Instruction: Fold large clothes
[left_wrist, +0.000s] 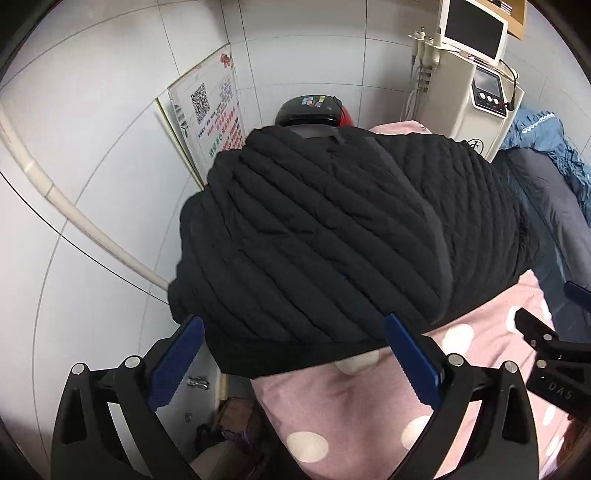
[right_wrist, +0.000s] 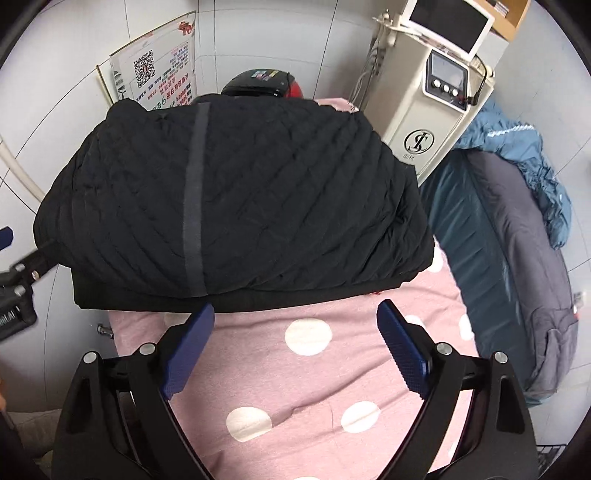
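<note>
Left gripper (left_wrist: 293, 325) jaws wide apart, nothing between them; black quilted jacket (left_wrist: 332, 229) lies folded just ahead of its fingertips, hem overlapping the gap in view. Jacket sits on pink polka-dot cover (right_wrist: 314, 387). Right gripper (right_wrist: 295, 314) also spread, empty, just short of the jacket's near edge.

Blue ribbed pads are being carried on the black angular fingers of the left gripper (left_wrist: 291, 332) and right gripper (right_wrist: 297, 317); silver round pivot screws are being shown.
</note>
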